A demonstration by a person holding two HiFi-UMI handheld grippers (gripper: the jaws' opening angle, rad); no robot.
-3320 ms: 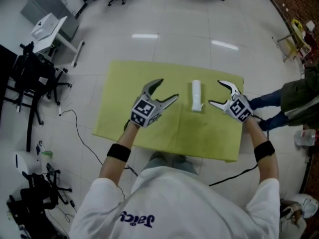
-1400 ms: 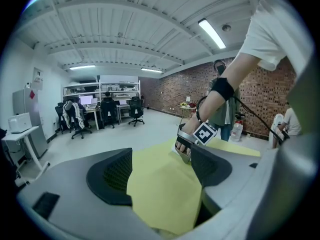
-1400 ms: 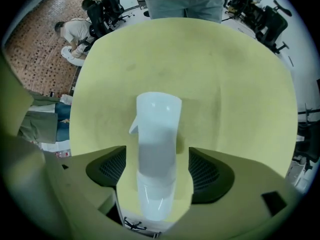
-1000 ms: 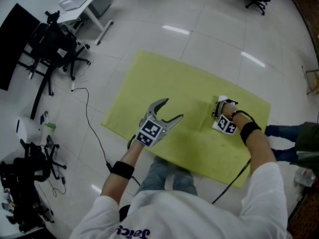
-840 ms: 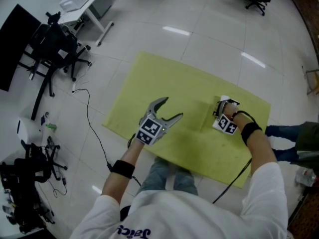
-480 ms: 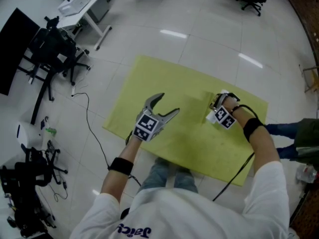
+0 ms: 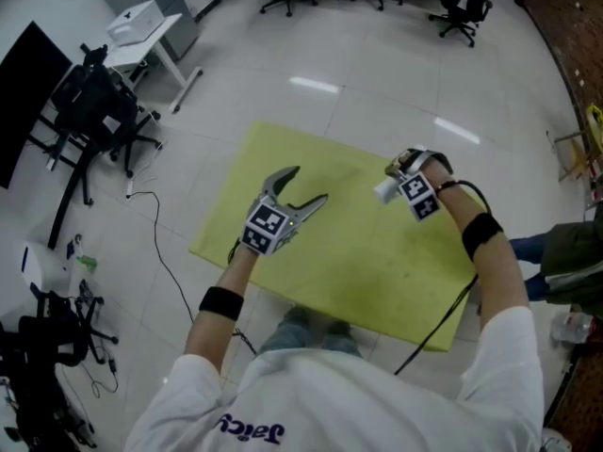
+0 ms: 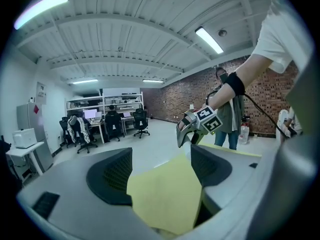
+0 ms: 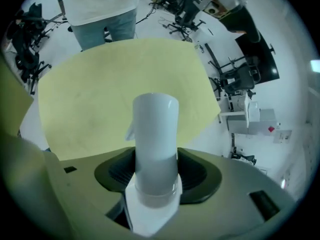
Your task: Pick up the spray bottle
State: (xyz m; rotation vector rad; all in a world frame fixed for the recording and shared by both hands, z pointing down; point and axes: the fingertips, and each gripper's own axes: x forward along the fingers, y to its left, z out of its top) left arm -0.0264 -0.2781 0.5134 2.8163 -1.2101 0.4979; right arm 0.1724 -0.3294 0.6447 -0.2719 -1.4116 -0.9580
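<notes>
Above mat (image 7: pixel 349 252), right tool (image 7: pixel 403 168) gripping spray bottle (image 9: pixel 155 134)

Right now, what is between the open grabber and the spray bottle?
In the head view, only bare yellow mat shows between the left gripper and the spray bottle; nothing else lies there.

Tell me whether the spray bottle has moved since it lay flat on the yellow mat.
Yes. The spray bottle is up off the yellow mat, clamped in the right gripper, which holds it above the mat's far right part.
</notes>
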